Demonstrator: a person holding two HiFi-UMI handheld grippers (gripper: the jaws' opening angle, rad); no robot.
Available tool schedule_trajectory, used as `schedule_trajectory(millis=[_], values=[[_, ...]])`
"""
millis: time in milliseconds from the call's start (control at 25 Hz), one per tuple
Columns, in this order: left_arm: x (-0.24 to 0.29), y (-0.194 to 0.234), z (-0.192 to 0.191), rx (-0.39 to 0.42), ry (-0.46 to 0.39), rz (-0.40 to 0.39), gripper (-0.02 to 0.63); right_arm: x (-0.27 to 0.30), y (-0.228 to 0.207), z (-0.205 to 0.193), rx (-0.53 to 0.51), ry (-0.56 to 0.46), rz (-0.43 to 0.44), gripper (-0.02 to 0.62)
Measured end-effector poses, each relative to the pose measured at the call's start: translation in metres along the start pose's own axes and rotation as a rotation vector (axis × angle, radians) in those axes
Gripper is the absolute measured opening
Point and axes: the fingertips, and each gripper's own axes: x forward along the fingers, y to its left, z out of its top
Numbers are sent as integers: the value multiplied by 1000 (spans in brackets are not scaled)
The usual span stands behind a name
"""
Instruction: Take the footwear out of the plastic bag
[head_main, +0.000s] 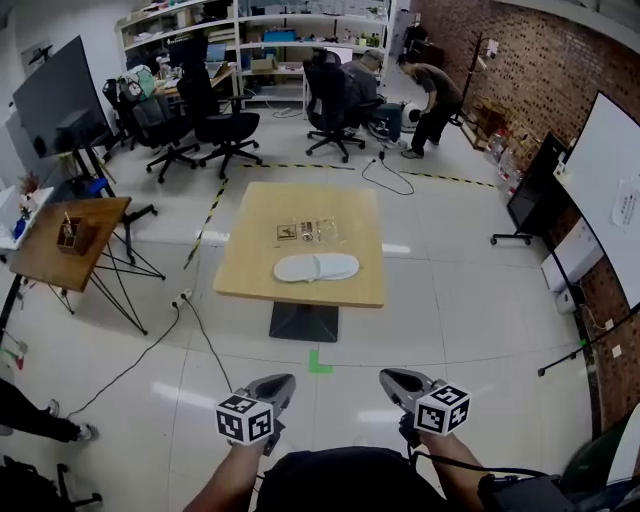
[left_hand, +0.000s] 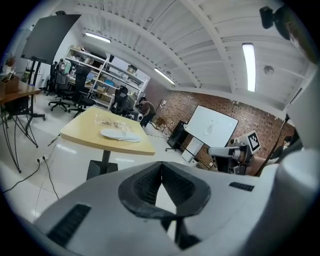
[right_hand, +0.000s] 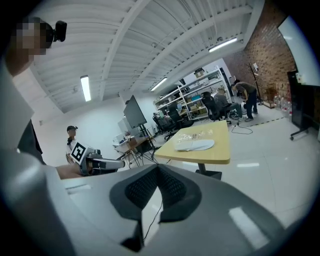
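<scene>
Head view: L gripper (head_main: 280, 382) sits low at 7 o'clock, R gripper (head_main: 390, 378) low at 5 o'clock, both held out ahead of the torso (head_main: 345, 485) & apart from each other. L nose aims approx 1 o'clock, R approx 10 o'clock, so the tips angle inward. L cube (head_main: 245, 418) & R cube (head_main: 443, 408) ride at the rear. L forearm (head_main: 222, 482) & R forearm (head_main: 458, 462) are bare, running back to 6 o'clock. Jaws on both closed, pads meeting tip to tip

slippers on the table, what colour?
The slippers are plain white, lying on the light wood table. Clearest in the head view.
</scene>
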Motion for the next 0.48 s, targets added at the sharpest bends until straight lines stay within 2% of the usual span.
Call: schedule_trajectory(millis=[200, 480], values=[[-1, 0, -3, -5, 11, 31, 8, -11, -22, -8, 30, 21, -36, 0], [-7, -2, 0, 38, 38, 44, 8, -12, -15, -13, 13, 15, -20, 0]])
